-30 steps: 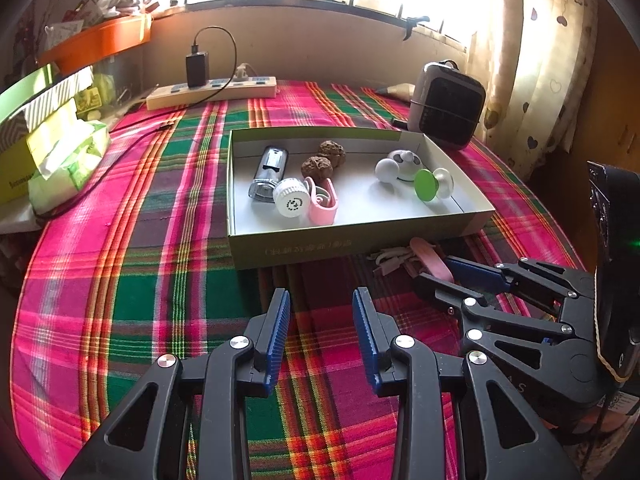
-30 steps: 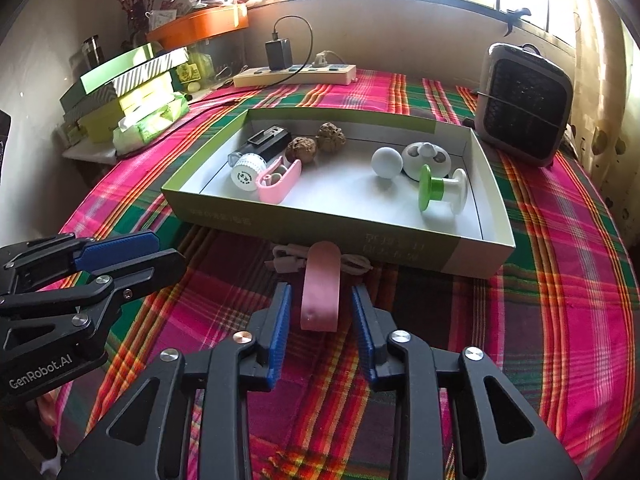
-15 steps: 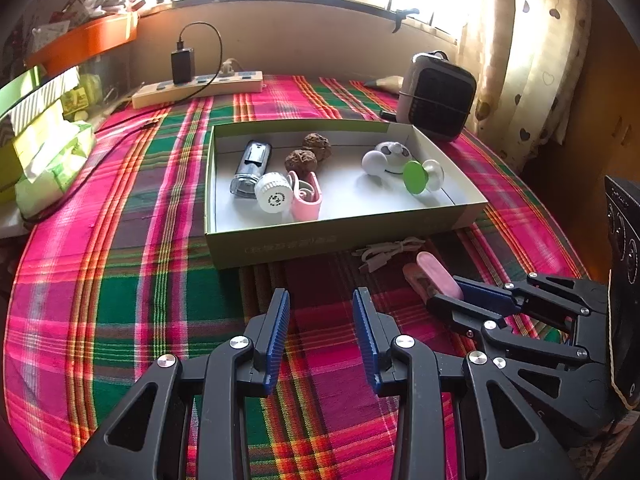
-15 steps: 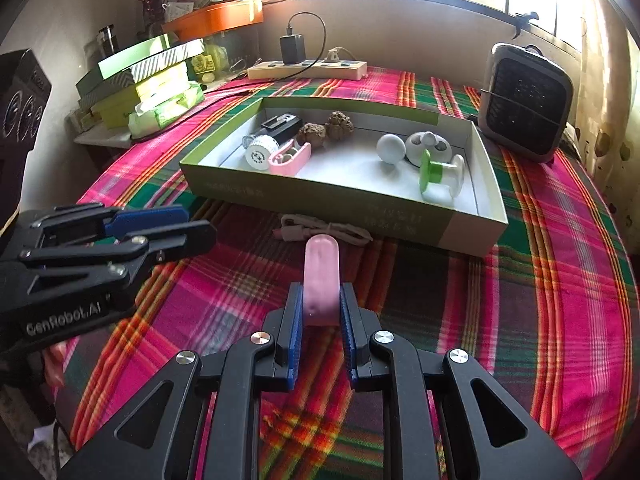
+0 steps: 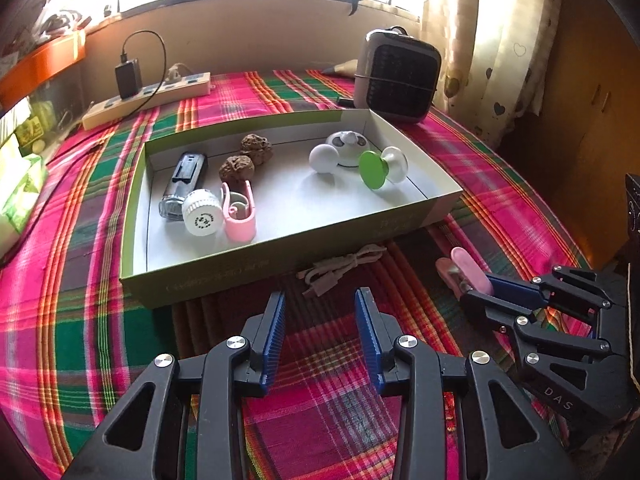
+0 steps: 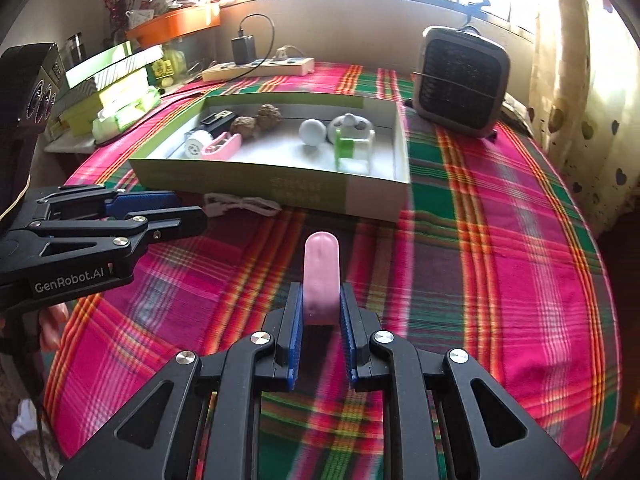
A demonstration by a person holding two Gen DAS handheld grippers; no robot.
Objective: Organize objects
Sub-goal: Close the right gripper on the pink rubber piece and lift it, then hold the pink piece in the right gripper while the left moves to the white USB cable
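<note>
Bottom centre, right wrist view: right gripper (image 6: pixel 320 316) is clenched on the pink clip (image 6: pixel 321 276), both pads on its flanks, rounded tip sticking out ahead.
Clip location: held off the plaid tablecloth (image 6: pixel 500 280), short of the box, lower-middle of frame; in the left wrist view it sits at right-middle (image 5: pixel 466 270).
Clip handling: judging by looks, light hard plastic, stiff, smooth so a bit slippery; sprung halves, so hold the rear flanks as now, not the tip.
Bottom centre, left wrist view: left gripper (image 5: pixel 320 336) is empty, jaws opening, only cloth between the pads.
Cable: pale bundled cable (image 5: pixel 340 266) lies on the cloth just ahead of the left jaws, touching or just beside the box front; can't tell which.
Cable handling: likely soft, floppy, light; take it at the bunched middle so loose ends don't trail.
Box: green-rimmed box (image 5: pixel 132 216) mid-frame, open top, shallow wall.
Box contents: second pink clip (image 5: pixel 239 216), white cap (image 5: pixel 202 218), two brown lumps, white and green pieces; free floor in the middle.
Far: heater (image 5: pixel 396 76) upper right, power strip (image 5: pixel 148 98) upper left.
</note>
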